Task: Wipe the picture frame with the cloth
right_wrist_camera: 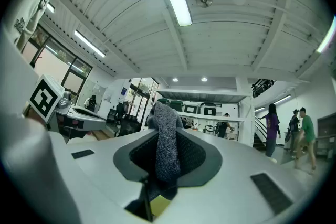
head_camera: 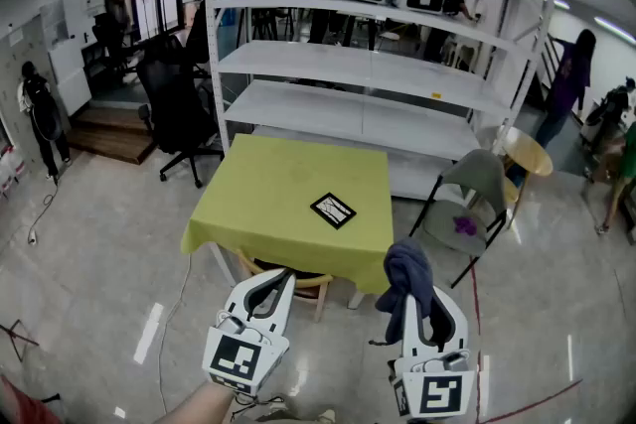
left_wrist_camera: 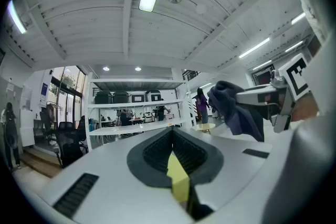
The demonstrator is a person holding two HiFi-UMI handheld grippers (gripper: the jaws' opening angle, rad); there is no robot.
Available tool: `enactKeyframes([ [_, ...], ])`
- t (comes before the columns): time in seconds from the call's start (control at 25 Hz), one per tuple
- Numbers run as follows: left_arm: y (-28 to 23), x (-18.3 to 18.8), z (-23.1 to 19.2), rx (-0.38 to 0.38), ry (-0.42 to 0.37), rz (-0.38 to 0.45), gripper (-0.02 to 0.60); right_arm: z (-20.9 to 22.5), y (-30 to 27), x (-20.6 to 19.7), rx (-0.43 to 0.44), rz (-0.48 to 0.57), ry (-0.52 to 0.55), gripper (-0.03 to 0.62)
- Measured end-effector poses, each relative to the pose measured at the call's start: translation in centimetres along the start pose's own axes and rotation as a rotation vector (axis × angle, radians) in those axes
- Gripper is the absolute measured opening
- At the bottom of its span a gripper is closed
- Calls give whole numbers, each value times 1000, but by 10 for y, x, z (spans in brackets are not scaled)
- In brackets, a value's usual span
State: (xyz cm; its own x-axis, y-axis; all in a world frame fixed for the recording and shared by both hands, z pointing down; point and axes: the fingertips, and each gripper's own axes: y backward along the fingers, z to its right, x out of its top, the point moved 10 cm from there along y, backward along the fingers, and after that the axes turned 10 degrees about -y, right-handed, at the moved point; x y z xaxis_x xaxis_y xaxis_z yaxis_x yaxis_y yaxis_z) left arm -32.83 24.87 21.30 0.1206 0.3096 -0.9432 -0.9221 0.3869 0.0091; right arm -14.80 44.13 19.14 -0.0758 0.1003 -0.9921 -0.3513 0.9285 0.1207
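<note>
Closest below, at 6 o'clock in the head view, the left gripper [head_camera: 286, 277] was held with its jaws pressed together on nothing. The right gripper [head_camera: 419, 305] was clamped on a dark blue-grey cloth [head_camera: 407, 265], knitted in texture and bunched above the jaws. Beyond them, toward 12 o'clock, the picture frame [head_camera: 333, 210] was laid flat on the counter [head_camera: 260, 199], at 4 o'clock from its middle and well apart from both grippers. Its long axis was turned diagonally, roughly from 10 o'clock to 4 o'clock. It was seen to be small, rectangular and dark-edged. The square counter was draped in a smooth yellow-green cover. It was surrounded by a glossy pale floor [head_camera: 89, 243], backed by white metal shelving [head_camera: 358, 65], and flanked at 3 o'clock by a grey chair [head_camera: 479, 182].
</note>
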Motion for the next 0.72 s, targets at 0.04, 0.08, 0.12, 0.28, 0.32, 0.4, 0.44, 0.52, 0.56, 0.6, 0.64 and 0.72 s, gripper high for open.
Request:
enactKeyframes([
  [0.04, 0, 0, 2, -1, 2, 1, 5, 0, 1, 0, 1, 3, -2, 83],
  [0.08, 0, 1, 4, -1, 3, 2, 5, 1, 2, -1, 2, 6, -4, 83],
  [0.12, 0, 2, 6, -1, 5, 3, 5, 1, 2, -1, 2, 8, -6, 84],
  [0.28, -1, 7, 13, 0, 13, 11, 5, 7, 6, 1, 3, 12, -16, 84],
  [0.32, -1, 8, 15, 0, 12, 10, 5, 9, 8, 2, 3, 13, -18, 84],
  [0.4, -1, 8, 18, -1, -1, -1, 5, 12, 12, 1, 4, 12, -22, 84],
  [0.44, -1, 8, 20, -2, -6, -6, 5, 14, 13, 0, 4, 12, -25, 85],
  [0.52, -2, 8, 26, -2, -5, -5, 5, 19, 17, -3, 7, 8, -30, 84],
  [0.56, -2, 9, 30, -2, -1, -1, 5, 21, 19, -4, 9, 4, -31, 84],
  [0.6, -3, 10, 33, -2, 2, 1, 5, 23, 20, -5, 11, 1, -33, 85],
  [0.64, -3, 11, 37, -3, 2, -1, 5, 25, 22, -7, 14, -2, -34, 85],
  [0.72, -4, 12, 44, -4, -3, -12, 5, 29, 26, -9, 20, -7, -38, 86],
])
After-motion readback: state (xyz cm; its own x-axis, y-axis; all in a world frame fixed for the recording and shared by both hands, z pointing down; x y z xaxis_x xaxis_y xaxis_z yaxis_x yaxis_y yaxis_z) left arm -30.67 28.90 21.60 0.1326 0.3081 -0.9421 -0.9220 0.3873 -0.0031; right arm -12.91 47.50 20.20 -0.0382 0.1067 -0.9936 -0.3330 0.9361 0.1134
